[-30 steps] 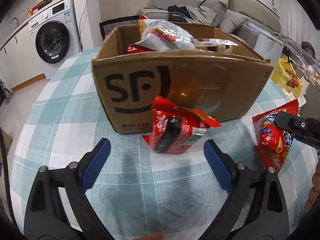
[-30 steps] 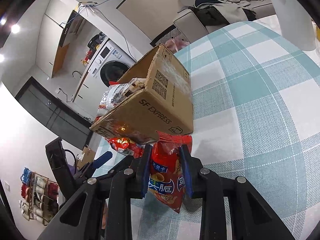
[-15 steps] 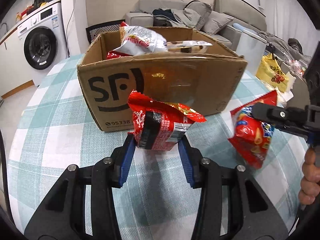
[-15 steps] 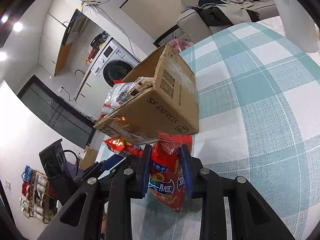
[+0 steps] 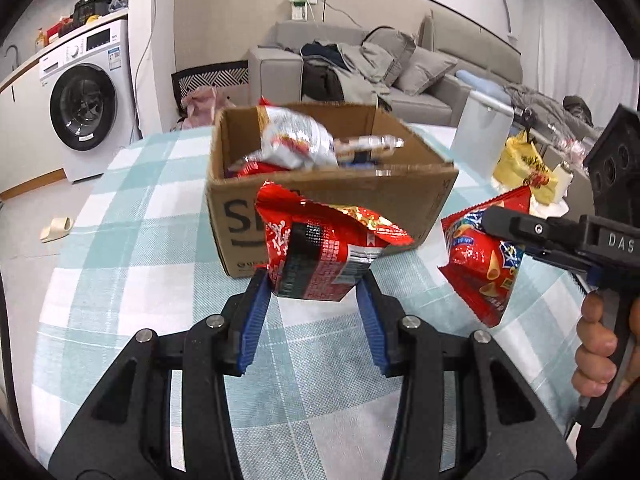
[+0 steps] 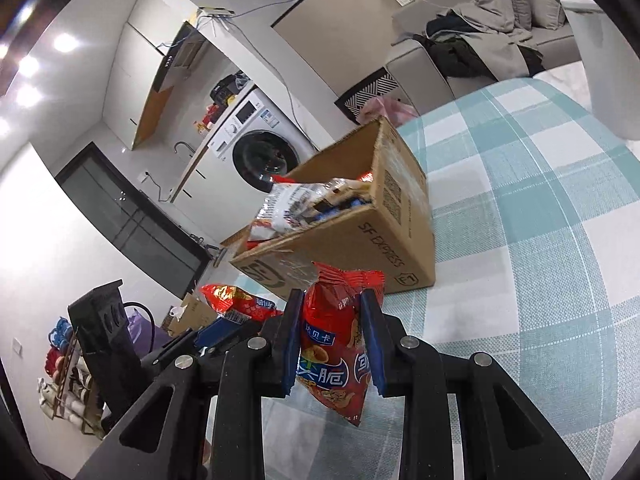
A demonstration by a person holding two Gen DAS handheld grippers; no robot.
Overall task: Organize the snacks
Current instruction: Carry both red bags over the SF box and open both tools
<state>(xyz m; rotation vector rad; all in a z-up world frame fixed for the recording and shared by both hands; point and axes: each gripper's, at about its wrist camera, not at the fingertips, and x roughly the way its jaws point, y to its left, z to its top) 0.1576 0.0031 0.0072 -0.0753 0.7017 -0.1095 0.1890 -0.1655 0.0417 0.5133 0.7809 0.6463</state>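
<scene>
Now both grippers, left (image 5: 314, 294) and right (image 6: 331, 330), have fingers clamped on red bags (image 5: 320, 248) (image 6: 340, 344); next, lift them over the box (image 5: 320, 184) at frame centre and release

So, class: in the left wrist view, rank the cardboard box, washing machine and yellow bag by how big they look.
1. cardboard box
2. washing machine, though it stands farther away
3. yellow bag

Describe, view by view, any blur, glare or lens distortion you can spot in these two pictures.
Left wrist view: the silver packet in the cardboard box is smeared by motion blur; dark fisheye corners. Right wrist view: ceiling lights flare white; the checked tablecloth lines bow.
</scene>
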